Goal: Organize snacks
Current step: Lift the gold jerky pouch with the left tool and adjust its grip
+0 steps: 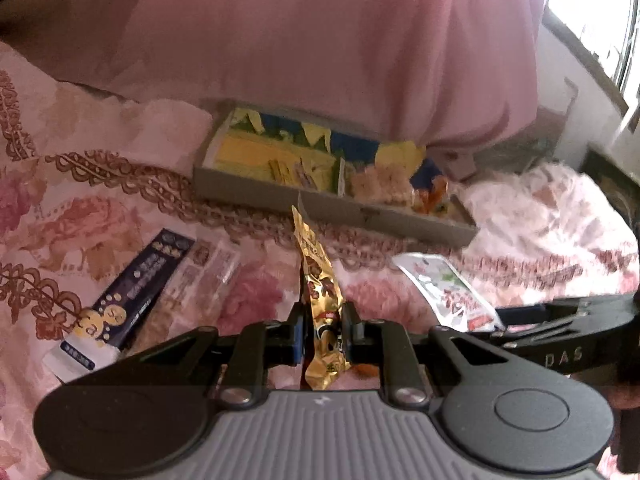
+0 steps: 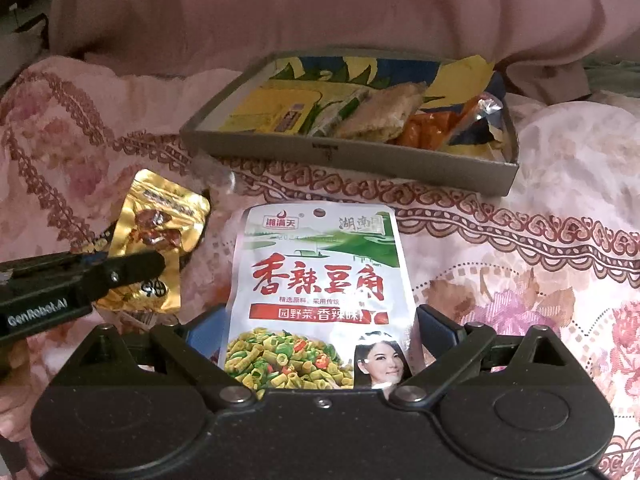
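1. Left gripper (image 1: 322, 330) was clamped nearly shut on a gold packet (image 1: 318, 280); the packet stood on edge between the pads, its top pointing ahead toward the box.
2. Right gripper (image 2: 320, 328) had its jaws wide, one on each side of a white bean pouch (image 2: 320, 280). The pouch lay face-up between them. Whether the pads actually pressed its edges, I could not tell.
3. In the right view, the gold packet (image 2: 154, 244) and the left gripper (image 2: 132, 268) sat just to the left of the pouch, close but apart from it.
4. Grey box (image 2: 340, 156) lay ahead of both grippers on the floral bedspread (image 2: 520, 260), already holding a yellow pack, a green-and-white one, a tan one and orange ones. The rows looked full; free space inside was not clear.
5. A strip of bare bedspread lay between the grippers and the box's near wall.
6. Left of the left gripper: a dark blue packet (image 1: 132, 292) with a clear-wrapped snack (image 1: 200, 280) touching its right side, both flat on the bedspread.
7. Behind the box, a pink quilt (image 1: 320, 40) was heaped against its far wall.
8. In the left view, the pouch (image 1: 448, 288) lay to the right, with the right gripper's arm (image 1: 560, 316) beside it.
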Tool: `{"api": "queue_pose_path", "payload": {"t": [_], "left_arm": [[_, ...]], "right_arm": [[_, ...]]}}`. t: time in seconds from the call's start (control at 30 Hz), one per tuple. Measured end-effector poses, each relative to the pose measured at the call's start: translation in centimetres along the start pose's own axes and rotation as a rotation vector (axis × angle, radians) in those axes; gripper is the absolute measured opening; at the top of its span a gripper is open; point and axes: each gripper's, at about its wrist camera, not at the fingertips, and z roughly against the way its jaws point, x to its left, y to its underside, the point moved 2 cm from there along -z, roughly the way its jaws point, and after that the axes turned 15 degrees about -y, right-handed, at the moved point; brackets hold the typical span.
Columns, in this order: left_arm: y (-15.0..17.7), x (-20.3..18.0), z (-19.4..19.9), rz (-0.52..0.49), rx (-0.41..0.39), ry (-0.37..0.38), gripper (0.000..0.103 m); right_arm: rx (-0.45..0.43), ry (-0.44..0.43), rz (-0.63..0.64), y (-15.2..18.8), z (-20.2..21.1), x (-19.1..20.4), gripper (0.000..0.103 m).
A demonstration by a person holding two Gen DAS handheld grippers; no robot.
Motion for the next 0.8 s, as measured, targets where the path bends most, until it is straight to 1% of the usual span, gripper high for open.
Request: {"api": "queue_pose_path", "payload": {"t": [0.1,0.2,0.27,0.33,0.37,0.57,0.7,0.77,0.8], "left_arm": [[0.6,-0.2,-0.7,-0.044,0.018,-0.04,0.02],[1.1,-0.9,-1.0,-0.153,-0.029,-0.127,0.023],[1.4,-1.4,-1.1,-0.205,-0.05,-0.157,0.026],[1.7,-1.9,-1.0,-0.249,-0.07,-0.172,0.029],[1.8,-2.2,-0.9,-0.272,-0.079,-0.178,0.032],[2.9,-4.0,-0.4,-0.414,-0.151,-0.215,0.034],[3.8,-5.3,-0.2,-0.533,-0.205,-0.242,0.035],[4.5,-6.1,-0.1,-0.601,-0.234,-0.262,0.04],[4.8,-6.4,0.0,-0.632,-0.251,-0.272,0.04]], "right_arm": [[0.007,-0.001,-0.006,0.1,-0.2,-0.2,0.097],[0.005,-0.004,-0.008,0.1,-0.3,-0.1,0.097],[0.004,-0.003,-0.007,0.1,-0.3,-0.1,0.097],[0.004,-0.002,-0.007,0.0,-0.3,-0.1,0.097],[0.005,0.0,-0.007,0.0,-0.3,-0.1,0.097],[0.003,0.006,-0.025,0.0,-0.2,-0.5,0.097],[0.003,0.005,-0.029,0.0,-0.3,-0.5,0.097],[0.003,0.005,-0.028,0.0,-0.3,-0.5,0.097],[0.003,0.006,-0.029,0.0,-0.3,-0.5,0.097]]}}
